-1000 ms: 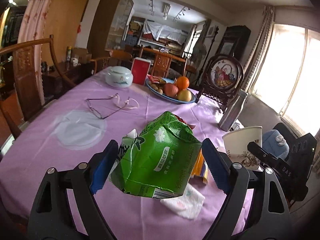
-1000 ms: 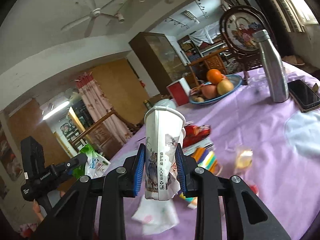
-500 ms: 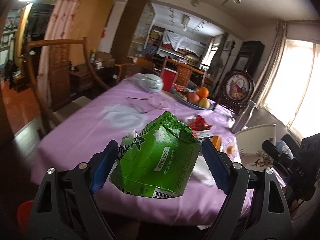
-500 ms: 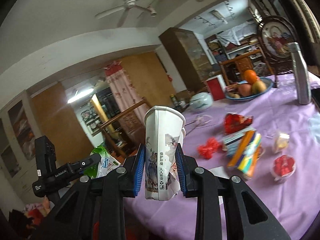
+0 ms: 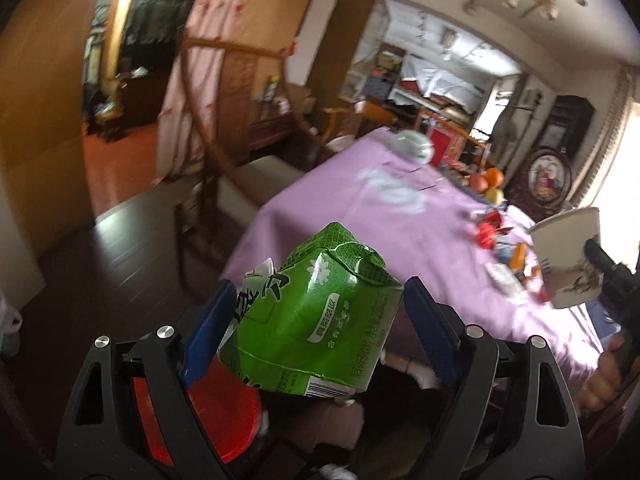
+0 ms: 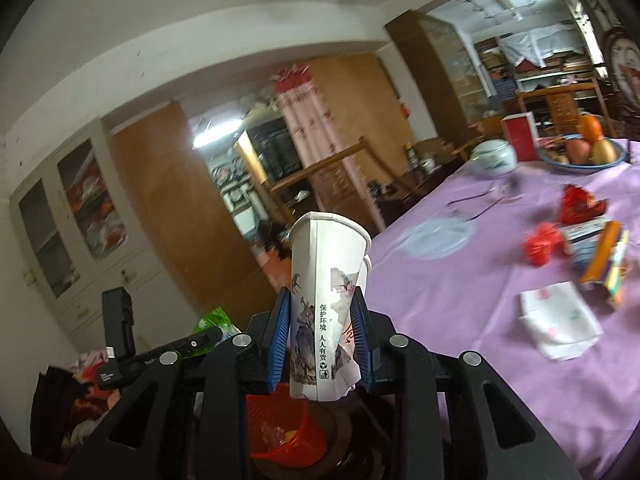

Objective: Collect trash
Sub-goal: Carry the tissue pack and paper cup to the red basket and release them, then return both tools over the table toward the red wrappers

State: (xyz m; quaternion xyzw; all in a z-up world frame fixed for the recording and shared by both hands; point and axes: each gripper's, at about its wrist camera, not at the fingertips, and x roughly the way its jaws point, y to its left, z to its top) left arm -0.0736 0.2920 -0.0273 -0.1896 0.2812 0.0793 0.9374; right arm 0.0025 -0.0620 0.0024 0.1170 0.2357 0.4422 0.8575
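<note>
A crumpled green tissue pack (image 5: 320,312) hangs in the air off the table's near corner, with my left gripper (image 5: 316,316) shut on it between its blue pads. Below and left of it sits a red waste basket (image 5: 216,412) on the dark floor. In the right wrist view my right gripper (image 6: 320,332) is shut on a squashed white paper cup (image 6: 324,280) with ink drawings, held upright. The red waste basket (image 6: 280,428) lies just beneath the cup. The paper cup (image 5: 568,256) also shows at the right edge of the left wrist view.
The purple-clothed table (image 6: 460,300) on the right carries a white napkin (image 6: 560,324), a colourful box (image 6: 600,256), red wrappers (image 6: 540,244), glasses, a lidded jar (image 6: 494,156) and a fruit bowl (image 6: 580,152). A wooden chair (image 5: 208,184) stands by the table's left side.
Both grippers have drawn back from over the table to beyond its edge, each keeping its load. The red waste basket has come into view beneath them.
</note>
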